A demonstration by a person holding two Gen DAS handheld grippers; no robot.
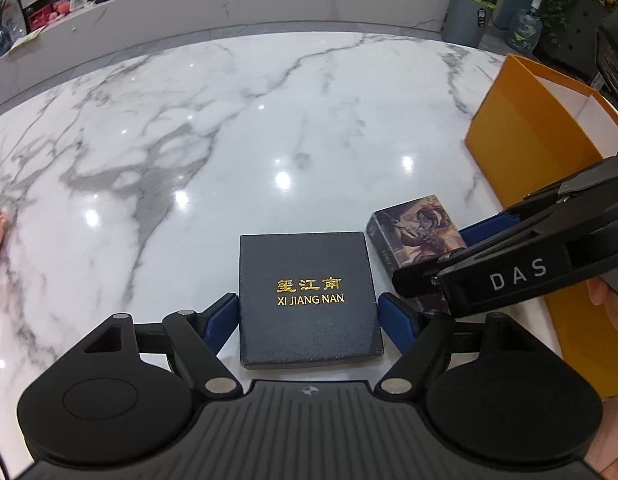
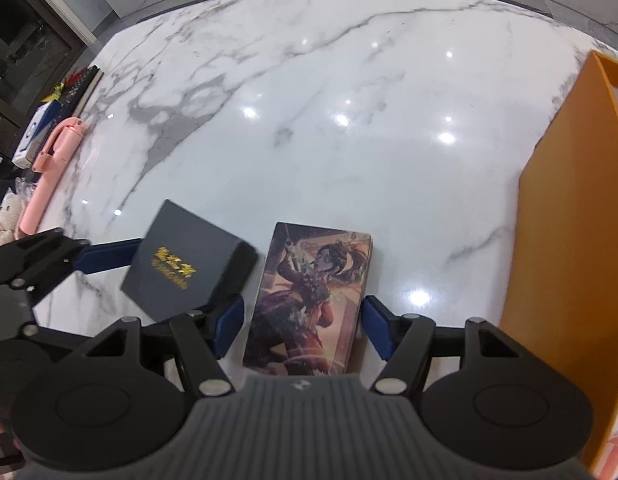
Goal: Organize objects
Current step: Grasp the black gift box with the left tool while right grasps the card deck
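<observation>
A square dark navy textured box with gold lettering [image 1: 311,300] is seen flat on the white grey-veined marble table [image 1: 229,140], between the blue pads of the left gripper [image 1: 309,318], whose jaws are spread with a slight gap on each side. Just beside it to the right lies a rectangular box printed with a painted figure [image 2: 313,296], straddled by the likewise spread right gripper [image 2: 303,328], its pads not pressing. A tall orange cardboard box [image 2: 565,240] stands further right, and a pink plastic handle-like object [image 2: 55,168] lies at the table's left edge.
</observation>
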